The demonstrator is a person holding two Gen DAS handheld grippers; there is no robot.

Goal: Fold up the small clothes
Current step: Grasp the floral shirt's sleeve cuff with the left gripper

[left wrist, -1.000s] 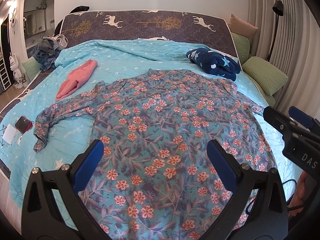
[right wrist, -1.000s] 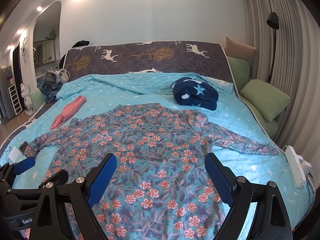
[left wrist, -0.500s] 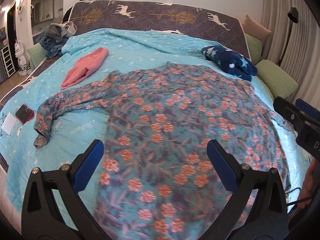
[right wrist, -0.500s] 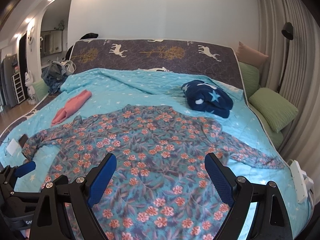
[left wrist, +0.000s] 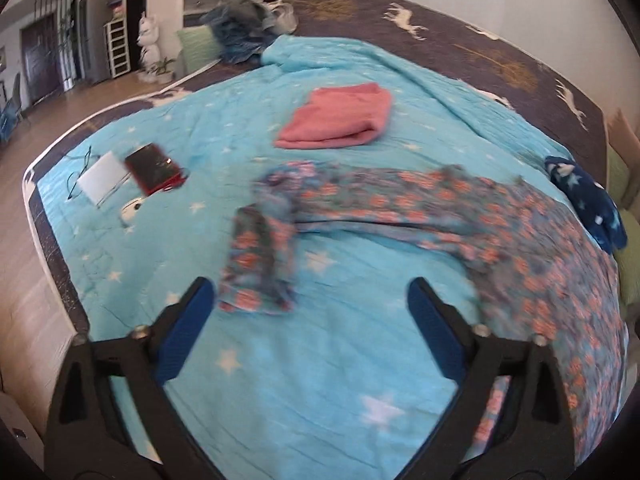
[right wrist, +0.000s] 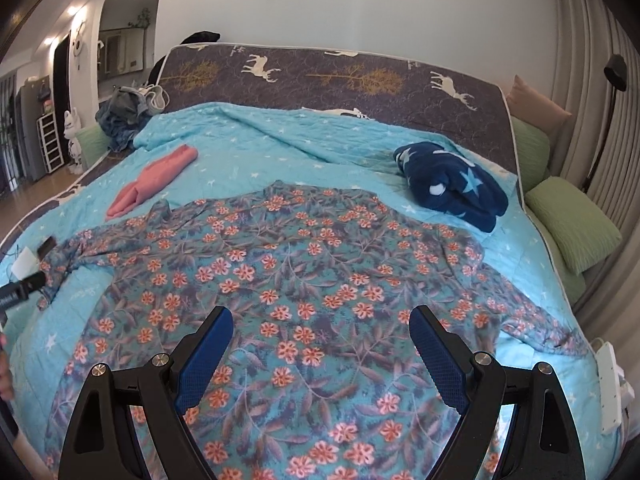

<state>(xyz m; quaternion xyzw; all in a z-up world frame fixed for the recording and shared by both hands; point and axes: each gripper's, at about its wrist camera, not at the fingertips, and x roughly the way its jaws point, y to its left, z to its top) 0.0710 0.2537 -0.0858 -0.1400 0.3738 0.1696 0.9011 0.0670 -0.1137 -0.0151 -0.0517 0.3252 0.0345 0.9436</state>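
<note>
A teal floral long-sleeved garment (right wrist: pixel 304 280) lies spread flat on the blue star-print bedspread (right wrist: pixel 280 148). In the left wrist view its left sleeve (left wrist: pixel 360 208) runs across the bed and its cuff (left wrist: pixel 260 264) is bent down. My left gripper (left wrist: pixel 308 320) is open and empty, just short of that cuff. My right gripper (right wrist: pixel 320 352) is open and empty above the garment's lower middle. The left gripper's tip also shows at the right wrist view's left edge (right wrist: pixel 24 286).
A folded pink garment (left wrist: pixel 340 118) and a folded navy star blanket (right wrist: pixel 452 184) lie on the bed. A red phone (left wrist: pixel 154 168), a white card (left wrist: pixel 102 176) and a cable lie near the bed's left edge. Green pillows (right wrist: pixel 572 224) sit at the right.
My left gripper has swung left from over the garment's body to its left sleeve cuff. My right gripper has moved forward and lower over the garment. Both stay open.
</note>
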